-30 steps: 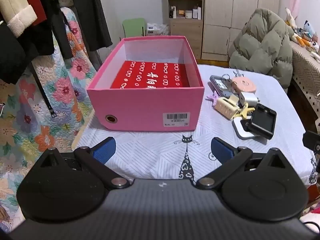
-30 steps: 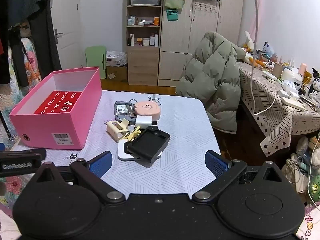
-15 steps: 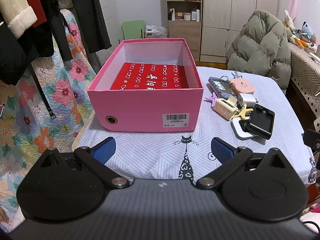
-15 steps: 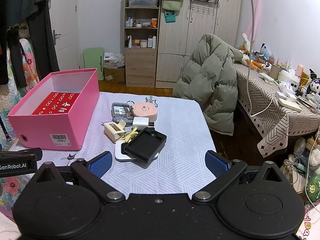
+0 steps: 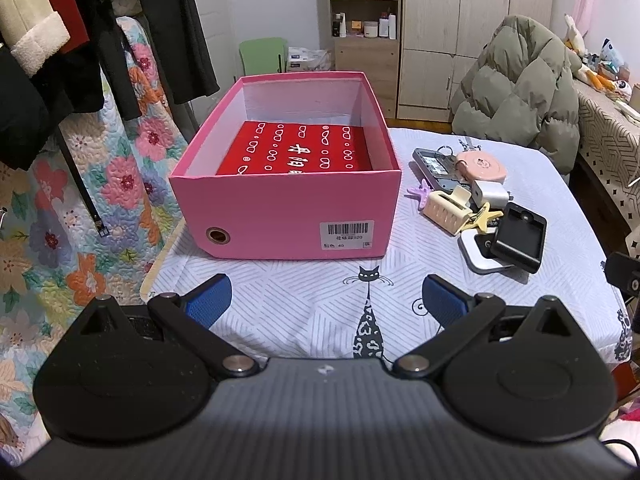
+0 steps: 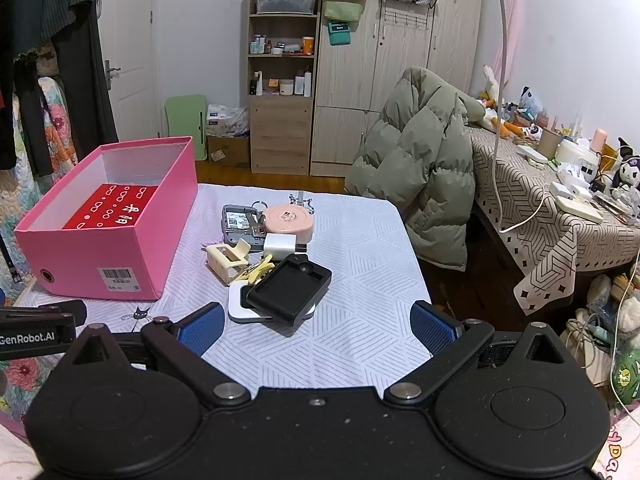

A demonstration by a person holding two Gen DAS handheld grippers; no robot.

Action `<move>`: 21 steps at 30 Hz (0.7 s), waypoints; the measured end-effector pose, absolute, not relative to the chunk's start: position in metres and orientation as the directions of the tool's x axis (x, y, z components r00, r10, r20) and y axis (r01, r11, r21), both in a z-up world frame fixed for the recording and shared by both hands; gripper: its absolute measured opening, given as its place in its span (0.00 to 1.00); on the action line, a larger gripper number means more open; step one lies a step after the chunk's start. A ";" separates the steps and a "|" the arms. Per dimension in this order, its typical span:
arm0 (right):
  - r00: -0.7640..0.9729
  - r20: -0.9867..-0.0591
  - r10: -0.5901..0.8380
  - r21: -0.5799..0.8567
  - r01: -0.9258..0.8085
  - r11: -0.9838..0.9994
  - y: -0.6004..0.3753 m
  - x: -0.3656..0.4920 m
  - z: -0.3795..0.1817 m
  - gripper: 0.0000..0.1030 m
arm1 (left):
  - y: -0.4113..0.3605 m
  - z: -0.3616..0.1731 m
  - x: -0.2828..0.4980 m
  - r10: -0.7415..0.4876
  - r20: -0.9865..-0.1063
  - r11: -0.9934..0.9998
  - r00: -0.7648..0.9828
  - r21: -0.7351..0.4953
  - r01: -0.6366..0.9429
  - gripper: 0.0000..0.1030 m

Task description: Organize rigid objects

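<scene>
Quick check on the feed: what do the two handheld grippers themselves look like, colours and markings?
Both look alike: matte black bodies with two round housings, black linkage arms on silver pivot pins, and blue textured pads on the jaws. The left gripper has a ribbed grey centre panel; the right gripper has a plain speckled black one. White "GenRobot.AI" lettering shows on the left gripper's side. No cables or sleeves visible.
</scene>
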State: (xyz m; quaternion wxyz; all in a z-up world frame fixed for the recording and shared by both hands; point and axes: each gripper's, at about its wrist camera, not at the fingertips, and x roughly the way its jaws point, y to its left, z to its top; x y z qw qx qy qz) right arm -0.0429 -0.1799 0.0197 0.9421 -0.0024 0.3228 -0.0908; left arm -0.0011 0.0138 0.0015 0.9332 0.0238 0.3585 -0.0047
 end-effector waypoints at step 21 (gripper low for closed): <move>0.801 -0.574 -0.170 -0.062 0.165 0.984 -0.183 -0.046 0.017 0.98 | 0.011 0.003 -0.004 -0.015 -0.642 0.998 0.767 0.038 0.051 1.00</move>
